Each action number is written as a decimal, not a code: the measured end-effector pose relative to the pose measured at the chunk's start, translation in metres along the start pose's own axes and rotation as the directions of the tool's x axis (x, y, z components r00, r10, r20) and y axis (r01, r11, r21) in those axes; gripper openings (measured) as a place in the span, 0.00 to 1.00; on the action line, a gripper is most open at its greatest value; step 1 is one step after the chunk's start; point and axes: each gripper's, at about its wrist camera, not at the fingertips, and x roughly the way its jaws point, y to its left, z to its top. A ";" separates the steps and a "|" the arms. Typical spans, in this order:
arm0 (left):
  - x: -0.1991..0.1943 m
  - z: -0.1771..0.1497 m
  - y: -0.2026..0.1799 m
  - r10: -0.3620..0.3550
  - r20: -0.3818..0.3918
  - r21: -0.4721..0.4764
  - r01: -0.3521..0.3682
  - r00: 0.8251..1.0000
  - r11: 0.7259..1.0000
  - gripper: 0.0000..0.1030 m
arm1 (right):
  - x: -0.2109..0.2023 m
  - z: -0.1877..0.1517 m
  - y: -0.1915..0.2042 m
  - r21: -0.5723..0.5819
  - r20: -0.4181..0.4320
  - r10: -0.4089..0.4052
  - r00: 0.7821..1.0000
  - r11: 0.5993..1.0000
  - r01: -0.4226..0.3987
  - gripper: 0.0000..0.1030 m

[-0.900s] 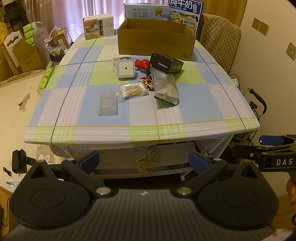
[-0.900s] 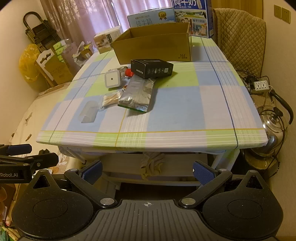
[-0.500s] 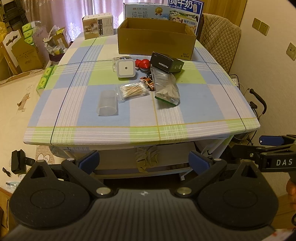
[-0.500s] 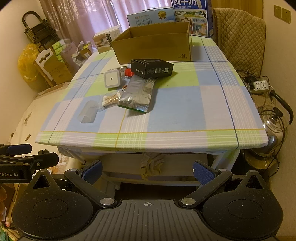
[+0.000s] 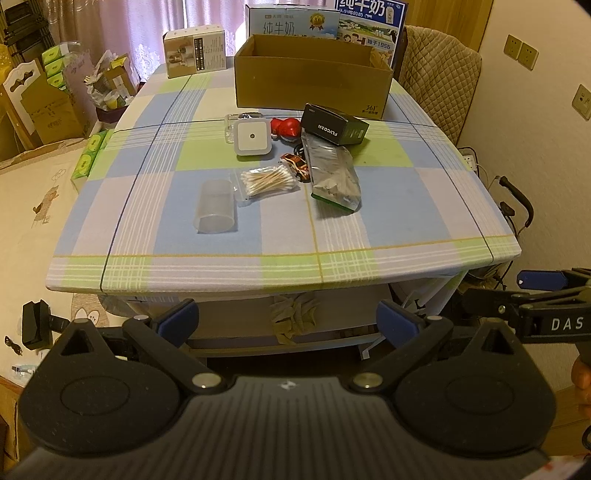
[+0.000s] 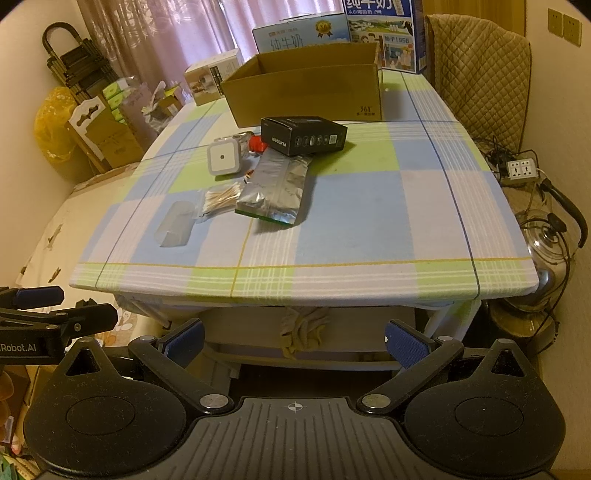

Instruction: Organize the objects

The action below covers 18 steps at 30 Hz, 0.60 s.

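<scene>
On the plaid tablecloth (image 5: 406,206) lie a clear plastic cup (image 5: 215,206) on its side, a bag of cotton swabs (image 5: 266,181), a white square night light (image 5: 252,137), a red toy (image 5: 286,127), a small toy car (image 5: 298,166), a silver foil pouch (image 5: 332,173) and a black box (image 5: 334,124). An open cardboard box (image 5: 312,79) stands behind them. My left gripper (image 5: 288,319) and right gripper (image 6: 293,338) are both open and empty, held below and in front of the table's near edge. The pouch (image 6: 275,188) and black box (image 6: 303,135) also show in the right wrist view.
Milk cartons (image 5: 291,22) and a small printed box (image 5: 195,50) stand at the table's far end. A quilted chair (image 5: 439,74) is at the far right. Cardboard and tissue packs (image 5: 55,96) crowd the left floor; a power strip (image 6: 521,168) and kettle (image 6: 545,240) sit at right.
</scene>
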 end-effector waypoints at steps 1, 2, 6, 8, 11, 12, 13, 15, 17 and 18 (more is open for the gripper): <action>0.000 0.000 0.000 0.000 0.000 0.000 0.000 1.000 1.000 0.98 | 0.000 0.000 0.000 0.000 0.000 0.000 1.000 1.000 0.000 0.98; 0.000 0.000 0.000 0.001 0.000 0.000 -0.001 1.000 1.000 0.98 | 0.000 0.000 0.000 -0.001 -0.001 -0.001 1.000 1.000 0.001 0.98; 0.003 0.001 0.002 0.000 -0.004 -0.002 0.000 1.000 1.000 0.98 | 0.003 0.003 0.001 0.001 -0.006 -0.002 1.000 1.000 0.002 0.98; 0.005 0.002 0.003 -0.001 -0.006 -0.003 0.001 1.000 1.000 0.98 | 0.005 0.004 0.001 0.001 -0.009 -0.003 1.000 1.000 0.003 0.98; 0.007 0.004 0.004 -0.003 -0.009 -0.003 0.003 1.000 1.000 0.98 | 0.007 0.007 0.002 0.002 -0.011 -0.004 1.000 1.000 0.004 0.98; 0.008 0.004 0.004 -0.003 -0.010 -0.002 0.003 1.000 1.000 0.98 | 0.007 0.006 0.002 0.002 -0.011 -0.005 1.000 1.000 0.005 0.98; 0.008 0.005 0.004 -0.003 -0.011 -0.002 0.003 1.000 1.000 0.98 | 0.006 0.007 0.001 0.002 -0.012 -0.004 1.000 1.000 0.004 0.98; 0.010 0.005 0.005 -0.005 -0.013 -0.001 0.005 1.000 1.000 0.98 | 0.008 0.008 0.001 0.003 -0.013 -0.005 1.000 1.000 0.005 0.98; 0.010 0.007 0.005 -0.006 -0.015 0.000 0.006 1.000 1.000 0.98 | 0.009 0.010 0.001 0.004 -0.015 -0.006 1.000 1.000 0.006 0.98; 0.011 0.008 0.005 -0.006 -0.016 0.000 0.006 1.000 1.000 0.98 | 0.010 0.011 0.001 0.004 -0.016 -0.005 1.000 1.000 0.005 0.98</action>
